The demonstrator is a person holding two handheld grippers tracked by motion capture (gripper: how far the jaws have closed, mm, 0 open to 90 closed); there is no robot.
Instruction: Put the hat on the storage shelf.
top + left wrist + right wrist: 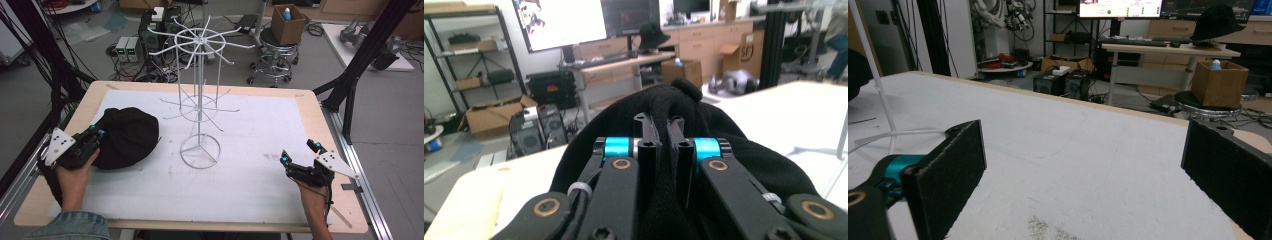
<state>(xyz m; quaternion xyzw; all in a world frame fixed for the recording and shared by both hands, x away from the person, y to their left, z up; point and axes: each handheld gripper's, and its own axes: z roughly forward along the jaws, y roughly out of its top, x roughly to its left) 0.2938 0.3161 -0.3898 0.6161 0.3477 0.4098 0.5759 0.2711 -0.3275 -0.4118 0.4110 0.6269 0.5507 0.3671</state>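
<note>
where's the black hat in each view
High view: the black hat lies at the table's left, with the left hand-held gripper at its edge.
Left gripper view: it takes up the centre, a fold of cloth pinched between the shut jaws.
Right gripper view: a dark sliver at the far left edge, probably the hat.
Shared landmark: the white wire rack, a thin pole at right and at left.

Wooden table with a white mat spread over most of its top. Black hat lay on the mat at left of the frame. White wire rack stood on the mat at centre, round base flat down.
</note>
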